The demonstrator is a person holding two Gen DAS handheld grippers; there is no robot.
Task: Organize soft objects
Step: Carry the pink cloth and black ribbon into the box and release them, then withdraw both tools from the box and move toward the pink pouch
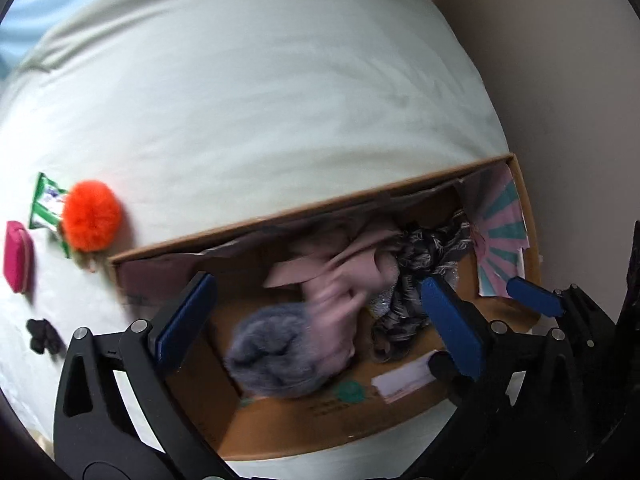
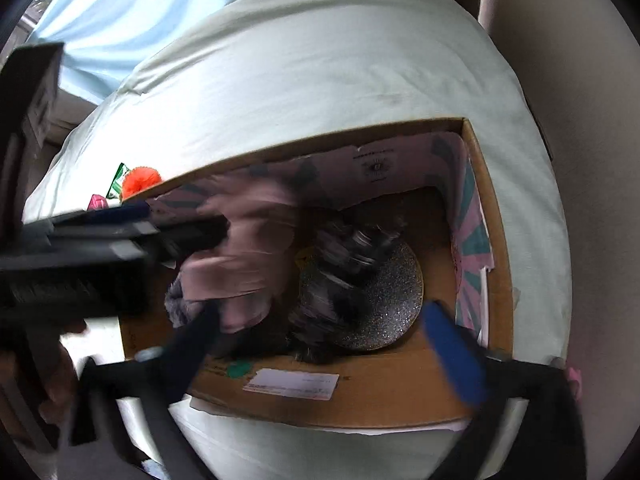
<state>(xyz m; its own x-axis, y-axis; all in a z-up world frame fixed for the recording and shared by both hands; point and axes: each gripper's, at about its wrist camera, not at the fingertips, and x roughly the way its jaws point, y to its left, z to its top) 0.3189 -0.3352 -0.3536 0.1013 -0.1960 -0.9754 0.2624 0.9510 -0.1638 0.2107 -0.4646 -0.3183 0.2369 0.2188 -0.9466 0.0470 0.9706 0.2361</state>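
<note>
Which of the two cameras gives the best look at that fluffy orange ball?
The left wrist view. There the orange pom-pom lies whole and sharp on the bed, outside the cardboard box. In the right wrist view only its top peeks over the box's edge, small and partly hidden.

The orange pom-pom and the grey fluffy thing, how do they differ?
The orange pom-pom lies out on the pale bed sheet; the grey fluffy thing sits inside the cardboard box. The orange pom-pom is bright and sharp in view, the grey one dull and blurred, partly under pink cloth. Both look soft and furry.
</note>
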